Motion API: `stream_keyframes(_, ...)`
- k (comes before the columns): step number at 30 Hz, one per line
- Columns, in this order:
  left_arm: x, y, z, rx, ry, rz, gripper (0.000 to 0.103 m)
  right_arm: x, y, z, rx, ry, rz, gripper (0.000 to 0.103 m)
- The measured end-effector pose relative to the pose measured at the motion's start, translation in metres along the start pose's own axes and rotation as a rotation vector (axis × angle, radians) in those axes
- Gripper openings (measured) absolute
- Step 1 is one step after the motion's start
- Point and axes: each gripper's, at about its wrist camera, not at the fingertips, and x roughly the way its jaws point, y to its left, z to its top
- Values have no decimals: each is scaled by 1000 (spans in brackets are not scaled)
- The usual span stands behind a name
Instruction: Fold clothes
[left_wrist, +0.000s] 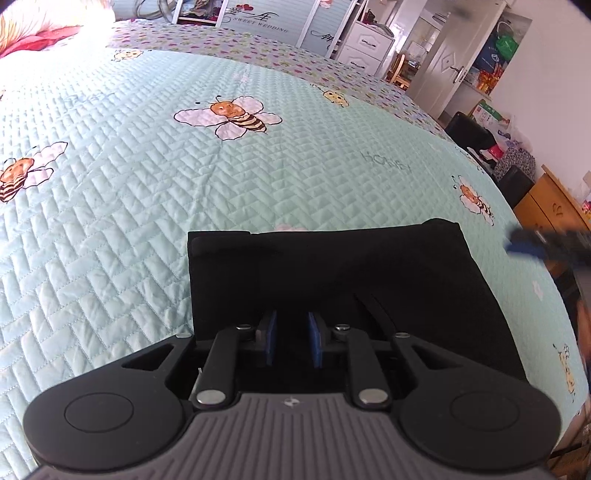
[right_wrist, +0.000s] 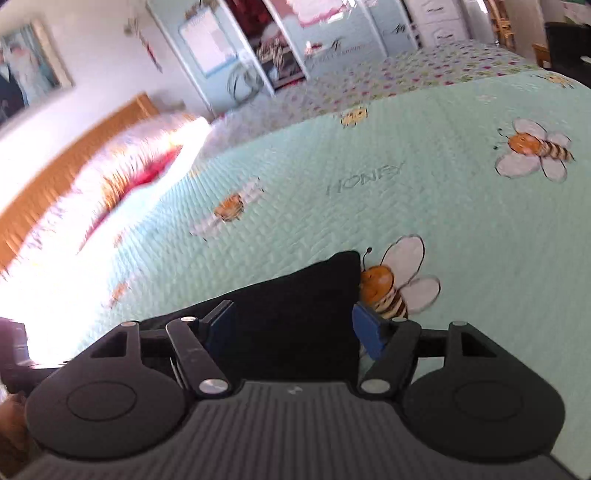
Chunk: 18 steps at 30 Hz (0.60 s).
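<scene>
The black garment (left_wrist: 332, 280) is a matte, soft fabric folded into a flat, roughly rectangular block with squared corners. It lies on the near part of the bedspread (left_wrist: 184, 184), a pale green quilted cover stitched in a herringbone pattern and printed with cartoon bees and the word HONEY. A flower-print border runs along the far edge of the bed.

The left gripper (left_wrist: 291, 338) is made of black plastic links with metal pivot pins and blue pads (left_wrist: 271, 338). It points down at an angle over the near edge of the garment. Its jaws stand close together with a narrow gap between them. The dark cloth fills that gap in view, and whether a fold is pinched there cannot be made out.

The right gripper (right_wrist: 295, 326) is of the same build. Its jaws stand wide apart over the garment (right_wrist: 295, 295), and the pads do not press on the cloth. Its right pad overlaps a printed bee on the bedspread (right_wrist: 461, 221).

The right wrist view is blurred by motion, most strongly at the left, where the pillow (right_wrist: 122, 173) and wooden headboard (right_wrist: 74, 147) smear. In the left wrist view, the right gripper (left_wrist: 550, 242) appears only as a blurred dark and blue streak at the right edge. The near edge of the garment is hidden behind both gripper bodies.
</scene>
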Motion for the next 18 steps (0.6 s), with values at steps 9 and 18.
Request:
stream_keyframes(9, -2, -15, -11, 133, -28, 12, 36, 140, 19, 104, -203, 494, -77, 74)
stream_keyframes(18, 0, -10, -12, 142, -31, -24, 36, 156, -12, 78, -168, 552, -302, 94)
